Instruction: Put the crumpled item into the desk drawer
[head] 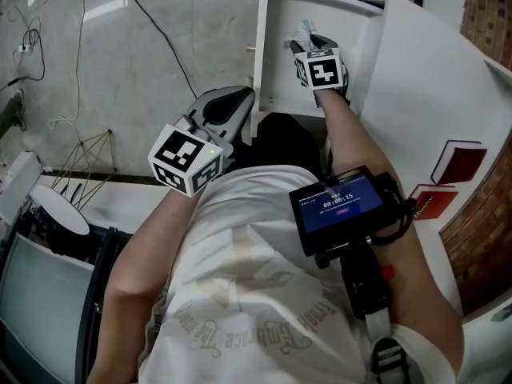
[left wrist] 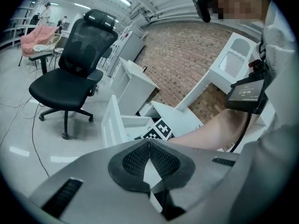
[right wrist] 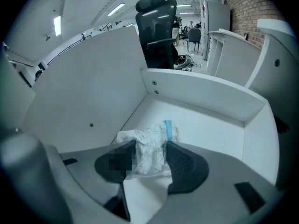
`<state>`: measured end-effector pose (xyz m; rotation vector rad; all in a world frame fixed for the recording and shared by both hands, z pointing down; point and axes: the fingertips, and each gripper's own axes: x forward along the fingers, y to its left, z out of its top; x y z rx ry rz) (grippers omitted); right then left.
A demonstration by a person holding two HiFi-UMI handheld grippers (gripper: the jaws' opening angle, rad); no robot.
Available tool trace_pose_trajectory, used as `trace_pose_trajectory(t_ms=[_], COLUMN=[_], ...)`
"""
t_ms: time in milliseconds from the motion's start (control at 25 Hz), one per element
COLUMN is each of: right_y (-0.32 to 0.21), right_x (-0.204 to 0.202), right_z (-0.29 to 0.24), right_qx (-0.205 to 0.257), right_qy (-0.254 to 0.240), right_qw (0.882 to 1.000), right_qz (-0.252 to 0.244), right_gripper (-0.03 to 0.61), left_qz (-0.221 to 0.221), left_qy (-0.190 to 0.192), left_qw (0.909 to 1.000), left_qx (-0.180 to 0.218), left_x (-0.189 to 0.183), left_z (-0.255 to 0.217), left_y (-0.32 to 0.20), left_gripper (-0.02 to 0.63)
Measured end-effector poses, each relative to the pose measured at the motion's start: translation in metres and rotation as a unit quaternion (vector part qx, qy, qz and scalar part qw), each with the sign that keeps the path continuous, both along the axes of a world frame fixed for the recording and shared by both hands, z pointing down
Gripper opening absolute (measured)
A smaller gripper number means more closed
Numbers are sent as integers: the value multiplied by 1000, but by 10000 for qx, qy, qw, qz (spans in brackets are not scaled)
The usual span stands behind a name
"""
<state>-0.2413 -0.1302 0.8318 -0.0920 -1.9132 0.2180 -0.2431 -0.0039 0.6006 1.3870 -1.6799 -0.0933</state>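
Observation:
The crumpled item (right wrist: 152, 133), white paper with a pale blue strip, sits between the pads of my right gripper (right wrist: 150, 146), which is shut on it. It hangs inside the open white drawer (right wrist: 201, 125), close above its floor. In the head view the right gripper (head: 308, 43) reaches down into the drawer (head: 356, 30), with the crumpled item (head: 304, 30) showing at its tip. My left gripper (head: 245, 96) hovers beside the drawer's front panel (head: 260, 54). Its pads meet with nothing between them, so the left gripper (left wrist: 149, 144) is shut.
The white desk top (head: 432, 94) lies right of the drawer, with two red boxes (head: 458, 163) near its edge. A screen (head: 340, 205) is strapped to the right forearm. A black office chair (left wrist: 74, 78) stands on the floor, and cables (head: 48, 62) trail at the left.

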Motion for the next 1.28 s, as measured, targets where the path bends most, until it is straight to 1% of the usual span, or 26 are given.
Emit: trace_pose_trajectory(t_ms=[360,600,720,840,1080,1280], right_y=[4,4,5,5,2,0], right_x=[7,10,12,13,16,17], right_z=[8,11,12,15,18,21], right_qx=[41,237,253,174,100,90], right_qy=[56,54,77,105,128,88], right_qw=[9999,9989,9984,9985,9991,9990], right_qz=[-152,-395,-501,-513,-389,-440], right_gripper=[224,225,225,243,255,270], left_qz=[-132,-281,-316,-300,-293,-275], left_qy=[-1,-8,8,15,10,21], left_qw=[9999,9996,9995,9995,9995,9996], left_qx=[-74,-82,-71,-57,-75,-109], left_x=[4,7,10,12,13,16], left_z=[0,-3,-4,-4,-2,2], left_y=[3,5,4,3,6,7], left_gripper=[21,21,21,21,21,21])
